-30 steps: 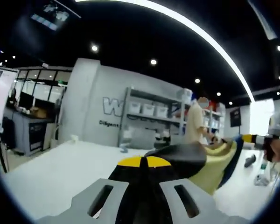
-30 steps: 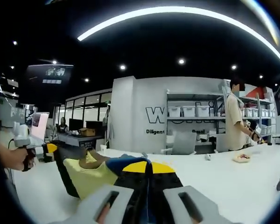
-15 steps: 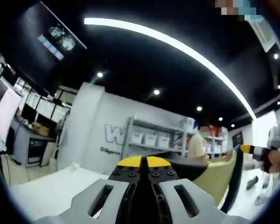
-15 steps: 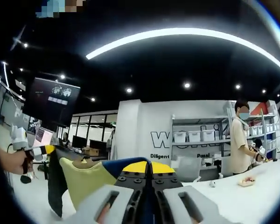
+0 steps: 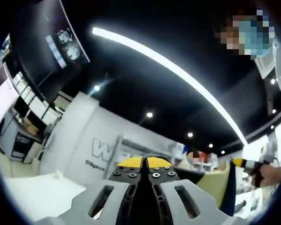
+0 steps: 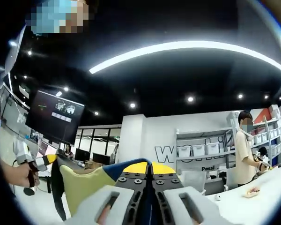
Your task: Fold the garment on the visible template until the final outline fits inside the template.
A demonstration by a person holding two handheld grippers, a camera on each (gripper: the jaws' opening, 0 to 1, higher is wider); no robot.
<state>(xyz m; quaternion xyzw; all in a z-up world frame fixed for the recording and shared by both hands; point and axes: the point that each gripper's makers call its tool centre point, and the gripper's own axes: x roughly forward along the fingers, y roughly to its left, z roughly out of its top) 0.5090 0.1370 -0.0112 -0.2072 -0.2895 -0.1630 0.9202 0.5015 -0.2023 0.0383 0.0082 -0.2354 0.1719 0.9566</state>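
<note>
Two grippers are raised and clamped on one garment, which hangs stretched between them above the white table (image 6: 267,187). In the left gripper view, the left gripper (image 5: 144,164) has its jaws together on dark fabric, and the garment (image 5: 218,183), pale yellow with a dark edge, runs off right to the right gripper in a hand. In the right gripper view, the right gripper (image 6: 149,168) is likewise closed on the cloth, with the yellow and blue panels (image 6: 86,185) trailing left. A person (image 6: 245,150) stands by shelves (image 6: 201,150).
</note>
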